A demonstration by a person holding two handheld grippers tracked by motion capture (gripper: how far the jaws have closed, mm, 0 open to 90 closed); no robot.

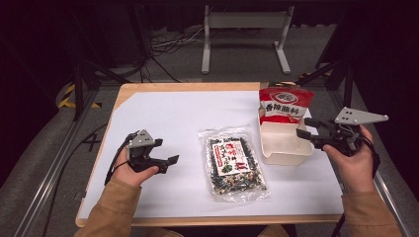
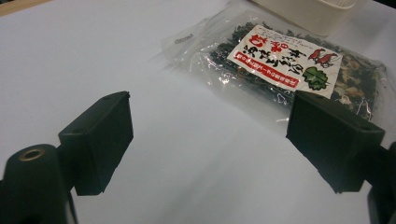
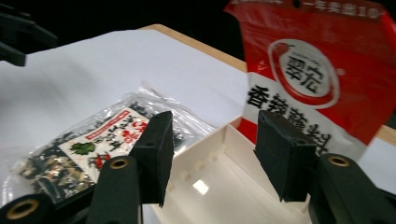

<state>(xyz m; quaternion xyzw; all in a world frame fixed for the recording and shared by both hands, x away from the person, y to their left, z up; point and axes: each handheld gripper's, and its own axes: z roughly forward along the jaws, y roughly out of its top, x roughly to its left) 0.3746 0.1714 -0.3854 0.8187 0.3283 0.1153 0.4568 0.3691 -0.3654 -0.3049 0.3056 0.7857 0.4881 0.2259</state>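
Your red packet (image 1: 285,103) already stands upright in the cream box (image 1: 285,146), at its far end; the clear bag of dried greens (image 1: 233,162) lies flat just beside the box, so it looks like the piece left to pack. Your right gripper (image 1: 303,134) hangs wide and empty at the box's rim, and your left gripper (image 1: 168,161) rests wide and empty near the bag. The white-covered surface (image 1: 163,113) has a wooden edge; beyond it are dark floor, cables and a metal stand (image 1: 245,37).
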